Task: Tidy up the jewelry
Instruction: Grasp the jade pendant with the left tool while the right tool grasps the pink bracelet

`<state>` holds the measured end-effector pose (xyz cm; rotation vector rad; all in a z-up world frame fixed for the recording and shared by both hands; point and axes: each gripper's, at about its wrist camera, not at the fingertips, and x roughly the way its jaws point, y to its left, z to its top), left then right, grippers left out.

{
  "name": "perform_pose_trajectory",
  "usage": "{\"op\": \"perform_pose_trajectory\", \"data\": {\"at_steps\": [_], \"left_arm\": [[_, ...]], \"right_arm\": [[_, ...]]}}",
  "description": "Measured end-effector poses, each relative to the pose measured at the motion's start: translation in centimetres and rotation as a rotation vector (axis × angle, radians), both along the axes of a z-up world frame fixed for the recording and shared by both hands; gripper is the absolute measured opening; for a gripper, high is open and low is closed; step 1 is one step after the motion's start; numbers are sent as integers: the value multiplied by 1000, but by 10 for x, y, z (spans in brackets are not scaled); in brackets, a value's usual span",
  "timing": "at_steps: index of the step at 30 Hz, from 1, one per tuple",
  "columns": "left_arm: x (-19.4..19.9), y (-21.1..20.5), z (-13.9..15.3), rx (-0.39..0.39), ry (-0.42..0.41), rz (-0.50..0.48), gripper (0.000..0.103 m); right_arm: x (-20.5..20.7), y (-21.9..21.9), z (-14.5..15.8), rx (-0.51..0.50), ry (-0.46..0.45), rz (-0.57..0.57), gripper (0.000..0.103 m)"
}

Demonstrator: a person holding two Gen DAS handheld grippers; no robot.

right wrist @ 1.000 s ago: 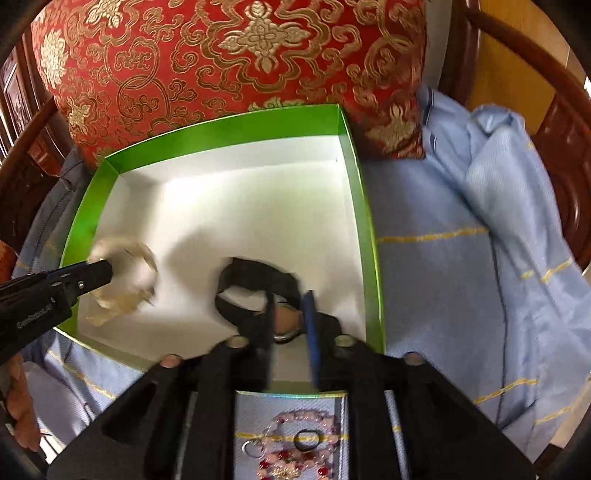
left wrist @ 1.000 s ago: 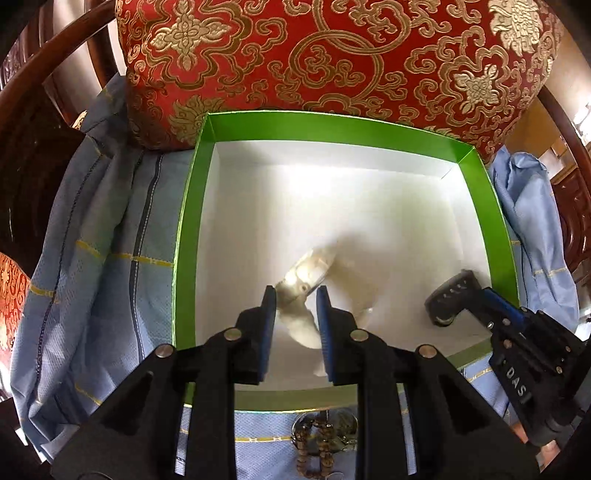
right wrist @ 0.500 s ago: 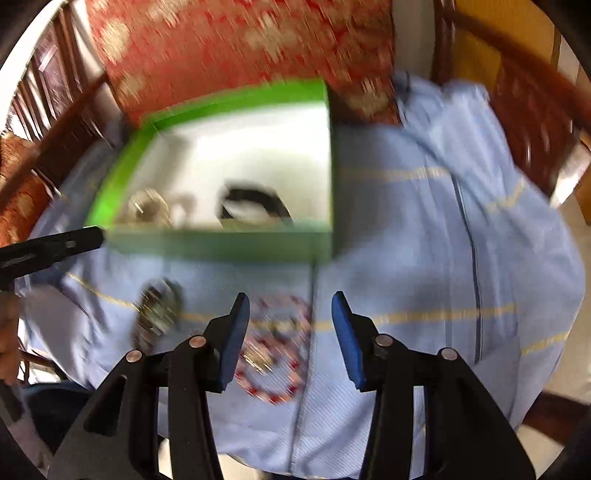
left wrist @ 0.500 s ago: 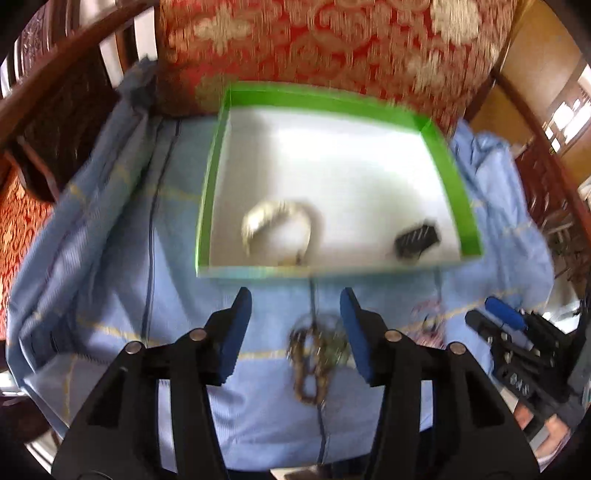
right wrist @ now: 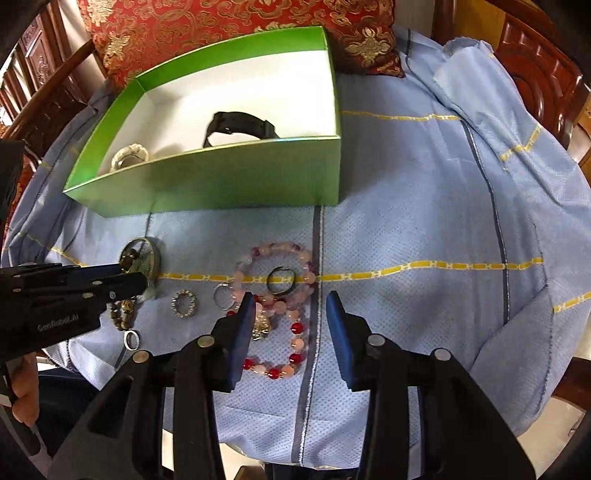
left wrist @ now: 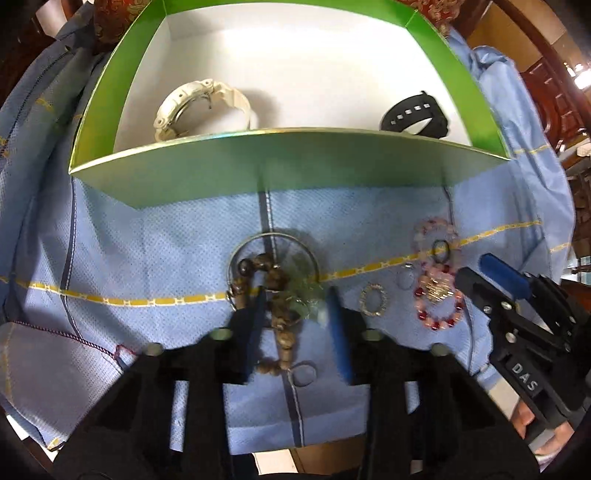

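A green box (left wrist: 288, 162) (right wrist: 229, 177) with a white inside holds a cream watch (left wrist: 201, 107) (right wrist: 129, 157) and a black watch (left wrist: 415, 116) (right wrist: 240, 125). On the blue cloth in front lie a brown bead string (left wrist: 275, 295) with a silver hoop (left wrist: 273, 258), a sparkly ring (left wrist: 373, 299) (right wrist: 183, 303), and pink and red bead bracelets (left wrist: 437, 291) (right wrist: 275, 291). My left gripper (left wrist: 295, 306) is open over the brown beads. My right gripper (right wrist: 290, 314) is open over the red bead bracelet.
A red and gold cushion (right wrist: 229, 33) stands behind the box. Dark wooden chair arms (right wrist: 546, 74) flank the cloth. A plain ring (right wrist: 131, 339) and a small black band (right wrist: 280, 280) also lie on the cloth. The cloth's front edge hangs close below the grippers.
Both grippers let go of the watches in the box, pulled back and came down, open, over the jewelry on the cloth.
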<state>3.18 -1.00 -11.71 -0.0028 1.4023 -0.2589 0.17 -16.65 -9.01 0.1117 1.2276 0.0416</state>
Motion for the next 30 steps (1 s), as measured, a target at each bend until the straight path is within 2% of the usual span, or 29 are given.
{"op": "perform_pose_trajectory", "data": {"at_steps": [3,4,5,7,11,14,17,18,25,30], "left_arm": [[0,1,3,-11,-11,4,18],[1,5,6,-13,-18,13,18],[2,10,9,-29,-23,30,18],[4,20,14,-54,-32,59,11],[6,38,30,-89,-54,90,11],[4,40,33,-99,-60,91,11],[3,40,37,-111,-72,86,11],[3,42,39,-113,-75,83,11],[6,32,32,-92,-70,72,11],[8,27,24,-69,-52,70,15]], "right_arm": [[-1,-2,-2,0,4,-8,40],[-2,-5,-1,0,4,-9,40],[-1,-4,-2,-1,3,-11,40],[2,-6,-3,3,-1,-28,40],[11,-12,-7,12,-13,-68,40],[19,-9,-13,-21,-5,-64,40],[22,-1,-19,-40,9,-34,13],[21,2,-18,-60,1,-17,10],[19,-3,-3,-25,-26,-25,8],[19,-9,8,-43,-53,-43,8]]}}
